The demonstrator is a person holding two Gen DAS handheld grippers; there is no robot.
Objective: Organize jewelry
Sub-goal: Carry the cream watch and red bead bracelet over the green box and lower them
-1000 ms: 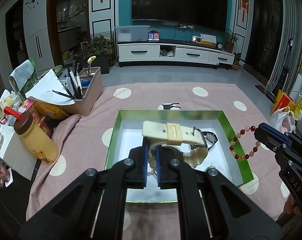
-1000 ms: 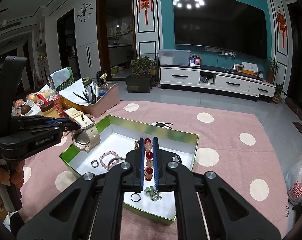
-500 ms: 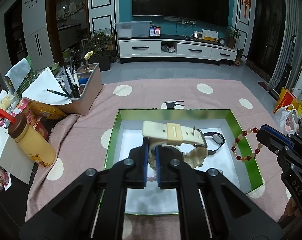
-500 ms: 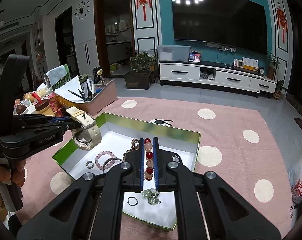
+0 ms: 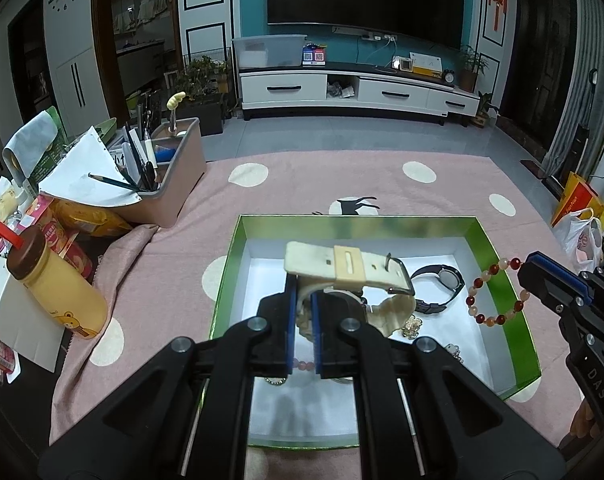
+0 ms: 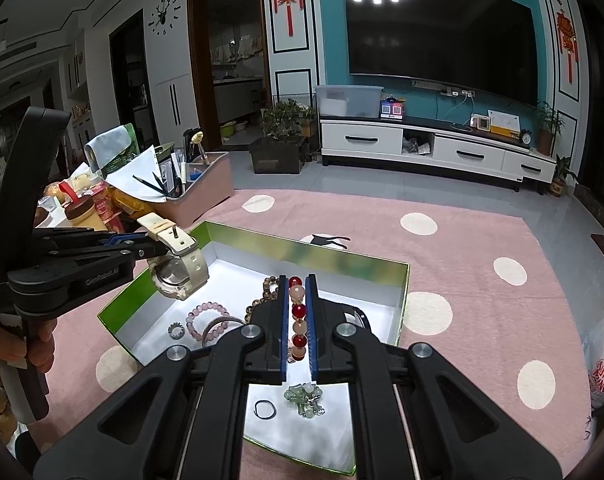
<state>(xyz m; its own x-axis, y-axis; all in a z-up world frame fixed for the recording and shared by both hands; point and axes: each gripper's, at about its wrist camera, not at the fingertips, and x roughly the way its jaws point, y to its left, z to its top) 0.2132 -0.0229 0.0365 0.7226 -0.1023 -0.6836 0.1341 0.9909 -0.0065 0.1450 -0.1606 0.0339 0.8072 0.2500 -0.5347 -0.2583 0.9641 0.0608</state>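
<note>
A: How are the jaws of the left gripper (image 5: 303,316) set?

B: They are clenched on the strap of a cream watch (image 5: 353,276); the strap is pinched between the blue pads, the buckle end is carried across above the tips, and the dial hangs just beyond and below them, over the near-left part of the green box (image 5: 357,227).

A: And the right gripper (image 6: 299,320)?

B: Its jaws are clamped on a red-and-pale bead bracelet (image 6: 298,312); the beads are lined up in the slot between the pads, and the loop is seen dangling from the tips over the box's right wall in the left wrist view.

A: What is found beneath the jaws?

B: Inside the box, under and ahead of the right jaws: a pink bead bracelet (image 6: 208,318), a small silver ring (image 6: 176,330), a brown bead string (image 6: 268,288), a green bead cluster (image 6: 303,396) and a thin black loop (image 6: 264,409); a black watch (image 5: 441,284) is seen right of the left jaws; the floor beneath the hanging pieces is thus partly taken.

A: What stands around?

B: Left of the left jaws, on the pink dotted cloth (image 5: 174,272): a brown-capped yellow bottle (image 5: 54,284) and a pen-filled organiser (image 5: 170,172); both are well apart from the box.
</note>
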